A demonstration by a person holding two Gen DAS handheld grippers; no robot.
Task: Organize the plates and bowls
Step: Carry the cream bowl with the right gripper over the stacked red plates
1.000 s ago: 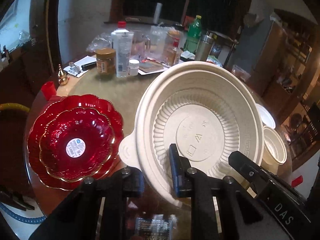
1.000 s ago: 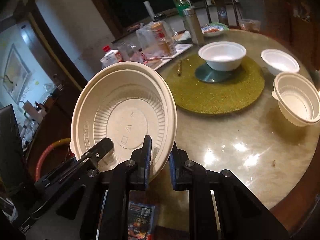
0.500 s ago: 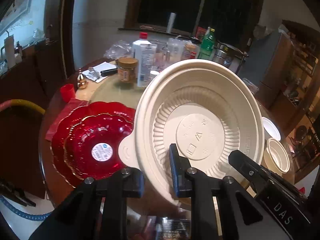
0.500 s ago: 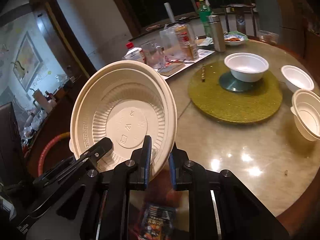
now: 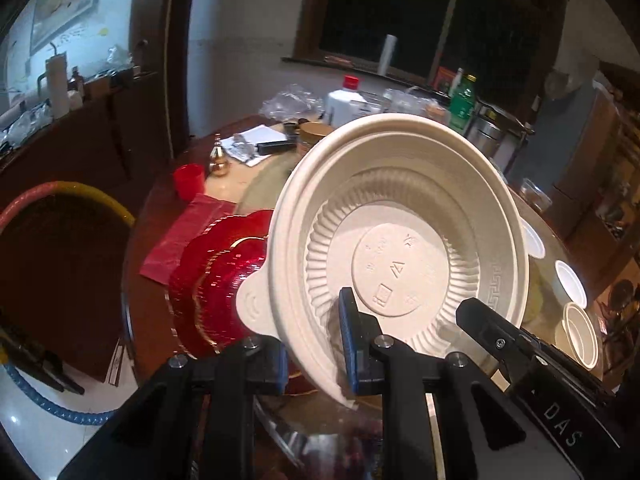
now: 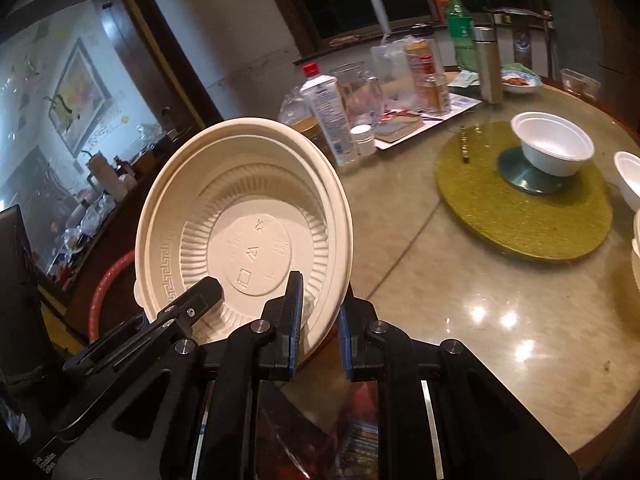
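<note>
While both grippers' fingers (image 5: 352, 344) clamp opposite rim edges, the beige pulp bowl (image 5: 400, 240), tilted above the table (image 6: 460, 280), looks light, thin, easily bent.

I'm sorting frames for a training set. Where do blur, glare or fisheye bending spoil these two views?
Left wrist view: the red plates are smeared by motion blur, walls bow at the edges, and the beige bowl stays sharp. Right wrist view: lamp glare spots the table, and the door frame curves.
</note>
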